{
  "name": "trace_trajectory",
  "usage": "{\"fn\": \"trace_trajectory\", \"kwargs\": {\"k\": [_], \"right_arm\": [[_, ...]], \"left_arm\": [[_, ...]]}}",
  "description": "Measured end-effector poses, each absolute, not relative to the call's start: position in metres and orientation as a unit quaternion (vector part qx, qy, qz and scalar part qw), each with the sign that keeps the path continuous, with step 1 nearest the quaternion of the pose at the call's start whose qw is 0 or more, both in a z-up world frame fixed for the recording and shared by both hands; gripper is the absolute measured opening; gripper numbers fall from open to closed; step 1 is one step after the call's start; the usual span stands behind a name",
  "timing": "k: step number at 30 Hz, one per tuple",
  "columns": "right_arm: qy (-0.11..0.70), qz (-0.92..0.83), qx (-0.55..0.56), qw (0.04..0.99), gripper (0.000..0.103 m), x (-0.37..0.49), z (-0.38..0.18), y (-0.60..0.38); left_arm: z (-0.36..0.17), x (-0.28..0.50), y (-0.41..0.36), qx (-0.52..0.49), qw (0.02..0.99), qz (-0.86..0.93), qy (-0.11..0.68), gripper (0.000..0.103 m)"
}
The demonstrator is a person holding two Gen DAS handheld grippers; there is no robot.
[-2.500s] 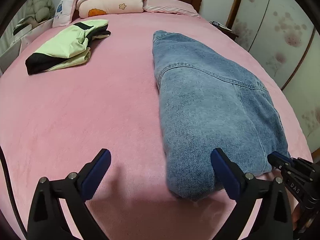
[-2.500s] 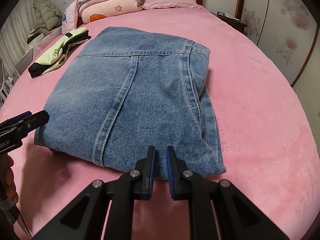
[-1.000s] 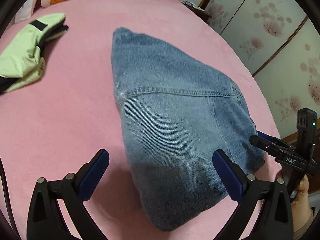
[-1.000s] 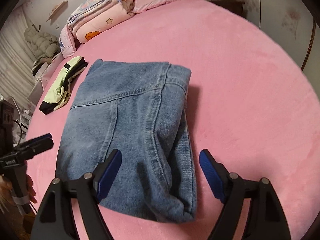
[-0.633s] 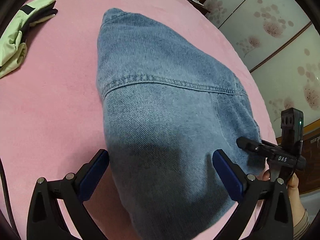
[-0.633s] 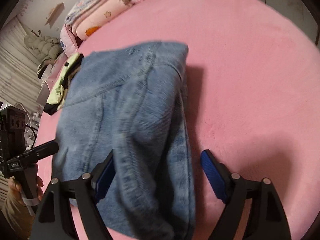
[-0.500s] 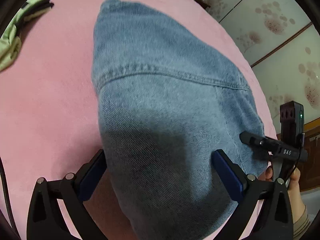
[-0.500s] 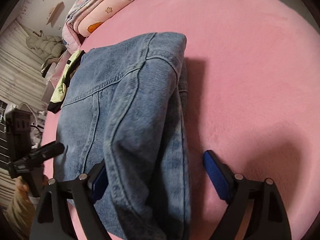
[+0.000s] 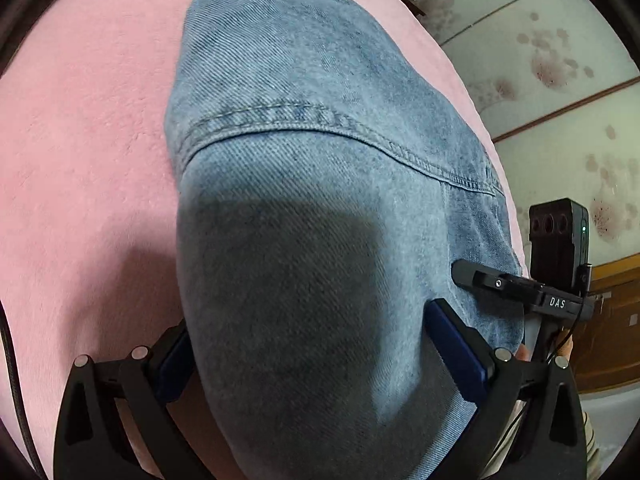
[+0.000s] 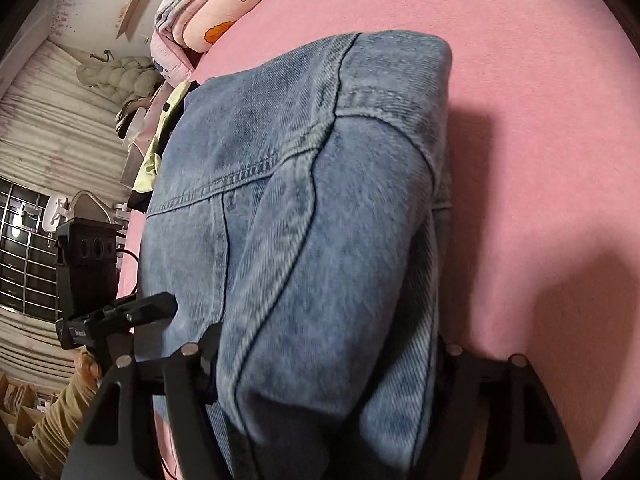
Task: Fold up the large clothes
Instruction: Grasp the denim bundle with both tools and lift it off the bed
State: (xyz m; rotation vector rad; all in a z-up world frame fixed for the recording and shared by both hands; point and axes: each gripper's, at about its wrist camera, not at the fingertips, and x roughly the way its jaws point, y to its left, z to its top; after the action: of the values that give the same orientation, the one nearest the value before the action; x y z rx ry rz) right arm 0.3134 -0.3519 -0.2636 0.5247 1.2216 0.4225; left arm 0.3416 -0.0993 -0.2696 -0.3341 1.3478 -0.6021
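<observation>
Right wrist view shows the right gripper (image 10: 320, 364) jaws closing around the thick, heavy, floppy folded denim (image 10: 304, 184), the left gripper (image 9: 316, 356) spread astride its near end

even indoor light, strong fisheye bending and black corners; dark shadows lie on the denim garment (image 9: 320, 200) and the pink bedspread (image 10: 540, 160), near denim slightly blurred.

Pink bedspread (image 10: 540, 80), folded quilts (image 10: 208, 4), green garment (image 10: 160, 148)

A home bedroom: a pink-sheeted bed (image 10: 540, 80), folded quilts (image 10: 208, 4) at its head, flower-patterned wardrobe doors (image 9: 560, 92) beside.
</observation>
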Motion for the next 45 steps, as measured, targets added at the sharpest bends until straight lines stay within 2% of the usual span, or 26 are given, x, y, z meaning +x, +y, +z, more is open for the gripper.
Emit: {"fn": "trace_trajectory", "kwargs": {"k": [3,7,13,18,23,29,34,39,45], "right_arm": [[0.554,0.203,0.238,0.771,0.059,0.314,-0.264,-0.349],[0.534,0.211,0.260,0.776,0.045,0.308,-0.266,-0.357],[0.538,0.168,0.281,0.777,0.034,0.306,-0.257,-0.350],[0.561,0.128,0.239,0.782,0.025,0.314,-0.225,-0.328],[0.568,0.117,0.222,0.784,0.023,0.308,-0.186,-0.310],[0.556,0.128,0.244,0.784,0.023,0.295,-0.124,-0.274],[0.535,0.156,0.240,0.795,0.022,0.327,-0.079,-0.206],[0.509,0.193,0.234,0.805,0.022,0.389,-0.058,-0.126],[0.478,0.227,0.248,0.812,0.022,0.488,-0.062,-0.034]], "left_arm": [[-0.273,0.347,-0.106,-0.145,0.724,-0.282,0.613,0.102],[-0.273,0.352,-0.107,-0.139,0.727,-0.295,0.604,0.096],[-0.263,0.352,-0.097,-0.153,0.736,-0.283,0.595,0.073],[-0.230,0.347,-0.109,-0.122,0.750,-0.264,0.594,0.053],[-0.180,0.340,-0.108,-0.099,0.751,-0.270,0.594,0.051],[-0.109,0.333,-0.067,-0.087,0.761,-0.285,0.576,0.050],[-0.059,0.362,0.022,-0.080,0.775,-0.283,0.560,0.051],[-0.024,0.417,0.126,-0.058,0.797,-0.264,0.540,0.051],[-0.020,0.515,0.235,-0.034,0.816,-0.259,0.516,0.051]]}}
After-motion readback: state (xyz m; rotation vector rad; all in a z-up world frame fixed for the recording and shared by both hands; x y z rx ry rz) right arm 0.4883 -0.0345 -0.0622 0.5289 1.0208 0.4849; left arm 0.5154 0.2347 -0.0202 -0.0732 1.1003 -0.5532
